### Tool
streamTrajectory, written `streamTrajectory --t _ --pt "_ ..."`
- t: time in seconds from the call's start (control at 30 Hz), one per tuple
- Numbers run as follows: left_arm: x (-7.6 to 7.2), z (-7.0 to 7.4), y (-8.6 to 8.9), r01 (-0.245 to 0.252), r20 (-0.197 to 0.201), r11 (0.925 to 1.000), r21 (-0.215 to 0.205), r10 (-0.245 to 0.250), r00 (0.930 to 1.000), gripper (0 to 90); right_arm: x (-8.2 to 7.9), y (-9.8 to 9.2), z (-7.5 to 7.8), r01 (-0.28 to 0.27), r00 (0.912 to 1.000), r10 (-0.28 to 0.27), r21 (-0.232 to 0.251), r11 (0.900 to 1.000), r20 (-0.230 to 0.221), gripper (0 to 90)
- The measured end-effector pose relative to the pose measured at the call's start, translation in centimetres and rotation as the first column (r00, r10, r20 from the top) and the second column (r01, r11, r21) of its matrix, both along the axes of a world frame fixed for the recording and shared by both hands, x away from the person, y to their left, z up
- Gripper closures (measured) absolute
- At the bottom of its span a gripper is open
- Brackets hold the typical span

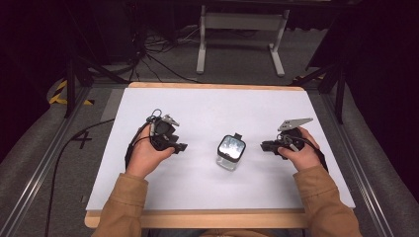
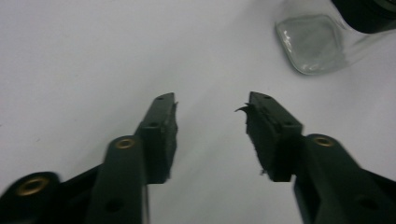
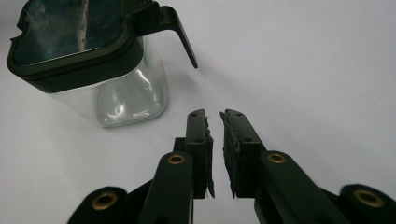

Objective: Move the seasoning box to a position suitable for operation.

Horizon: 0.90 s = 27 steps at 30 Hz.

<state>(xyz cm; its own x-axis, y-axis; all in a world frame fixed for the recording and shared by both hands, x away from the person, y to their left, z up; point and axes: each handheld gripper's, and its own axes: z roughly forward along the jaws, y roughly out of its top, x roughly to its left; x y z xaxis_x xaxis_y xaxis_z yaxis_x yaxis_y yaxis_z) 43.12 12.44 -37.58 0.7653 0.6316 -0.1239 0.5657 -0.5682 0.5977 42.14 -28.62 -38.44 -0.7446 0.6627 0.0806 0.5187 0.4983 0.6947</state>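
Glass jar stands upright, square, clear-walled, with black-rimmed latching lid.

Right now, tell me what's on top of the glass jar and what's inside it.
A black-rimmed lid with a side latch closes the clear glass jar. Its glass walls show nothing inside; the part under the rim is covered.

Place: looked like a lab or recording studio.
Table: wooden-edged, covered by a white sheet.
Surroundings: dark curtains, grey carpet, loose cables, metal rails, hazard tape, a white stand.
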Motion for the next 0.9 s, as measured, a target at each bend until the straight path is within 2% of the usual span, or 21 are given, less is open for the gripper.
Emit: streamTrajectory --t 0.03,0.07,0.1,0.17,0.33,0.4,0.47,0.57,0.63,0.67,0.73,0.9 --pt "0.0 0.1 -0.1 0.005 -0.006 1.0000 -0.002 -0.005 1.0000 65.2 -0.1 0.0 0.0 0.002 1.0000 -0.002 0.002 1.000 -0.002 81.3" --pt "0.0 0.1 -0.2 0.014 -0.005 0.9998 -0.013 -0.014 0.9999 68.0 -0.1 0.0 0.1 0.002 1.0000 -0.002 0.003 1.000 -0.002 81.4" --pt "-0.1 0.1 -0.3 0.021 -0.005 0.9992 -0.036 -0.021 0.9998 70.2 -0.1 -0.1 0.1 0.001 1.0000 -0.001 0.002 1.000 0.003 81.6" --pt "-0.1 0.2 -0.5 0.033 -0.009 0.9983 -0.047 -0.034 0.9994 71.9 -0.2 -0.1 0.1 0.001 1.0000 -0.001 0.003 1.000 0.006 81.6" --pt "-0.1 0.3 -1.5 0.075 0.021 0.9969 -0.026 -0.074 0.9970 78.1 -0.5 -0.6 0.2 0.009 0.9999 -0.009 0.005 1.000 0.007 81.6" --pt "-0.1 0.0 -2.3 0.073 0.022 0.9966 -0.038 -0.072 0.9972 80.3 -0.6 -0.8 0.2 0.010 0.9999 -0.010 0.009 1.000 0.010 81.9" --pt "-0.1 -0.7 -3.3 0.081 0.028 0.9941 -0.073 -0.079 0.9965 81.6 -0.7 -0.8 0.3 0.011 0.9999 -0.011 0.015 1.000 0.008 81.9" --pt "0.0 -1.4 -4.3 0.079 0.021 0.9933 -0.084 -0.078 0.9968 81.7 -0.7 -0.6 0.2 0.005 1.0000 -0.005 0.016 1.000 0.008 81.9" --pt "-0.1 -1.8 -4.9 0.076 0.014 0.9874 -0.139 -0.074 0.9971 82.0 -0.8 -0.4 0.2 -0.017 0.9998 0.017 0.047 0.999 -0.003 81.9" --pt "-0.1 -2.0 -5.3 0.081 0.010 0.9857 -0.148 -0.081 0.9967 82.2 -0.8 -0.3 0.3 -0.028 0.9996 0.029 0.065 0.997 -0.007 81.8" --pt "-0.4 -2.1 -6.2 0.092 0.010 0.9880 -0.124 -0.091 0.9958 81.6 -0.8 -0.3 0.4 -0.038 0.9992 0.039 0.083 0.996 -0.010 81.9" --pt "-0.6 -2.4 -7.8 0.131 0.021 0.9879 -0.083 -0.130 0.9913 81.6 -0.8 -0.2 0.1 -0.042 0.9990 0.043 0.081 0.996 -0.015 81.8"
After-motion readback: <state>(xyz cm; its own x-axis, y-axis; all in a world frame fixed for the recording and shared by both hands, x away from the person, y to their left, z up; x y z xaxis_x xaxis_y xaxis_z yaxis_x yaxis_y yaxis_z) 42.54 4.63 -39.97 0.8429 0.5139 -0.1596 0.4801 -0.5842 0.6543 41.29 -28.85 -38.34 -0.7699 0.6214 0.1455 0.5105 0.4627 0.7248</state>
